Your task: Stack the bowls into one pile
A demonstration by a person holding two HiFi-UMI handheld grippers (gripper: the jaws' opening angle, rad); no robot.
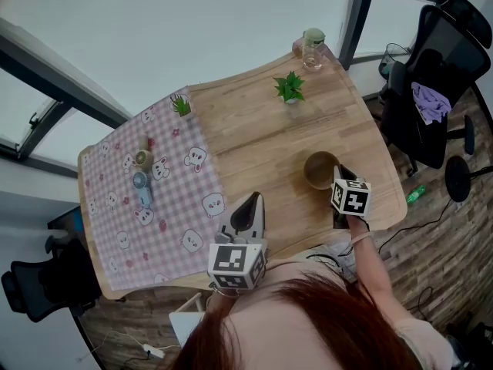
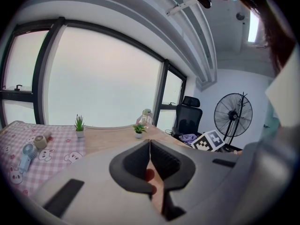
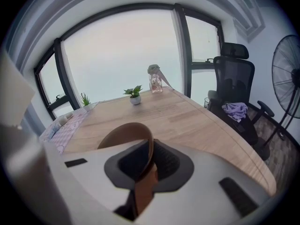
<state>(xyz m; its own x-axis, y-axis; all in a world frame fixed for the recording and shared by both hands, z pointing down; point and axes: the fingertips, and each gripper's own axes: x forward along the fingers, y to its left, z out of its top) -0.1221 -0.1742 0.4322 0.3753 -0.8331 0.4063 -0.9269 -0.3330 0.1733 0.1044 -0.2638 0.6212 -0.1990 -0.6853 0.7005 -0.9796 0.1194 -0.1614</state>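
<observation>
Your right gripper (image 1: 340, 177) is on the brown bowl (image 1: 320, 169), right of centre in the head view, over the bare wood of the table (image 1: 254, 137) near its lower right edge. Look along its jaws: they are nearly together, with the bowl's near wall pinched between the pads, one pad inside the rim and one outside. Whether the bowl sits flat on the wood or is tipped, I can't tell.

Your left gripper (image 1: 253, 203) hangs low in the middle of the frame, just right of the pink checked cloth (image 1: 115, 199), well apart from the bowl. Its jaws are closed against each other with nothing between them.

Over on the cloth at the left lie a small blue handheld fan (image 1: 140, 185) and a tiny potted plant (image 1: 181, 104) at the cloth's upper corner. At the top of the table stand another little green plant (image 1: 290, 88) and, beyond it by the edge, a glass jar (image 1: 313, 48). Off the table at the upper right is a black office chair (image 1: 431, 91) with a purple cloth (image 1: 428, 100) on its seat.
</observation>
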